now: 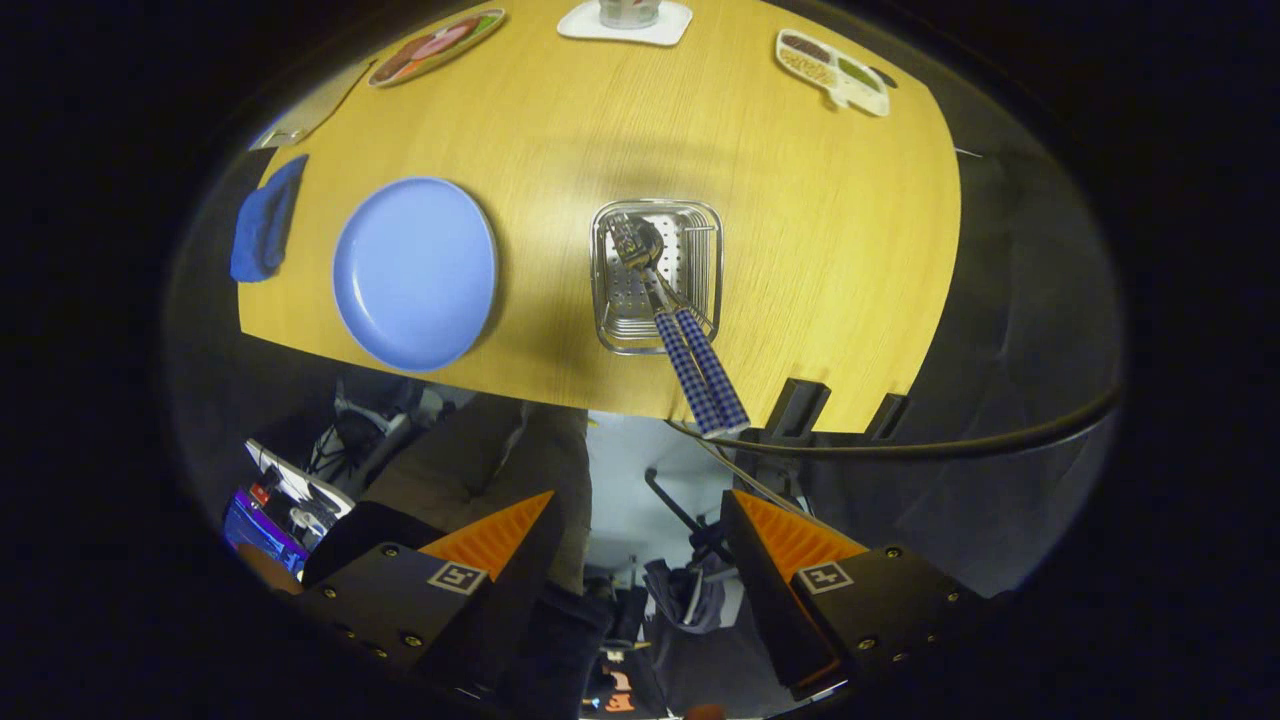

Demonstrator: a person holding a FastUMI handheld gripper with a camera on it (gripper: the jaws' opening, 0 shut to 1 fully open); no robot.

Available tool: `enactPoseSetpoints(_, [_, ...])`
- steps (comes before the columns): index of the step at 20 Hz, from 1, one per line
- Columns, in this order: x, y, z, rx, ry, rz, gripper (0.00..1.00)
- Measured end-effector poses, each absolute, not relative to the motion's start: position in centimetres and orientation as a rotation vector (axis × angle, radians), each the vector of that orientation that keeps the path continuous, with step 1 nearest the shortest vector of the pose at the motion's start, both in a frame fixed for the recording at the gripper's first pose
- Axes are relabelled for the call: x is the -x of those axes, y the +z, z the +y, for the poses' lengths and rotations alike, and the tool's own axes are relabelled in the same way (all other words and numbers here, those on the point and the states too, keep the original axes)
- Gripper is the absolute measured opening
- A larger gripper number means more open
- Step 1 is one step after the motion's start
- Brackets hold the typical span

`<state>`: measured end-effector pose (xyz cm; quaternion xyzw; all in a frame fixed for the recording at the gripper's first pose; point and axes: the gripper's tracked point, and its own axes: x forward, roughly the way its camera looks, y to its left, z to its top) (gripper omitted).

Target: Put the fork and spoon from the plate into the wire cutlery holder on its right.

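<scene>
I look down from high above a wooden table. A blue plate point(415, 272) lies bare on it. To the plate's right stands the wire cutlery holder point(656, 275). The fork point(716, 378) and the spoon point(686, 372) stand in it side by side, heads down, their blue checked handles leaning out over the holder's near rim toward me. My gripper point(640, 545) hangs well short of the table's near edge, open, with nothing between its fingers point(495, 540).
A blue cloth point(264, 220) lies at the table's left edge beside the plate. At the far side are an oval dish of food point(436, 46), a white coaster with a cup point(627, 20) and a divided snack tray point(832, 70). A black cable point(950, 445) runs below the table's near edge.
</scene>
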<state>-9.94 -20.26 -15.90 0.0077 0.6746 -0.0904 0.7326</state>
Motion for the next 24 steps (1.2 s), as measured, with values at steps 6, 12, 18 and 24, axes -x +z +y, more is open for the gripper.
enactPoseSetpoints(6, [6.0, -12.4, -17.3, -0.102, -0.255, 0.802, 0.97])
enactPoseSetpoints(12, [6.0, -1.3, -14.9, -0.112, -0.27, 0.082, 0.96])
enactPoseSetpoints(18, [8.7, 5.8, -13.0, -0.045, -0.258, -0.213, 0.97])
enactPoseSetpoints(24, [8.8, 7.9, -11.5, 0.006, -0.272, -0.295, 0.97])
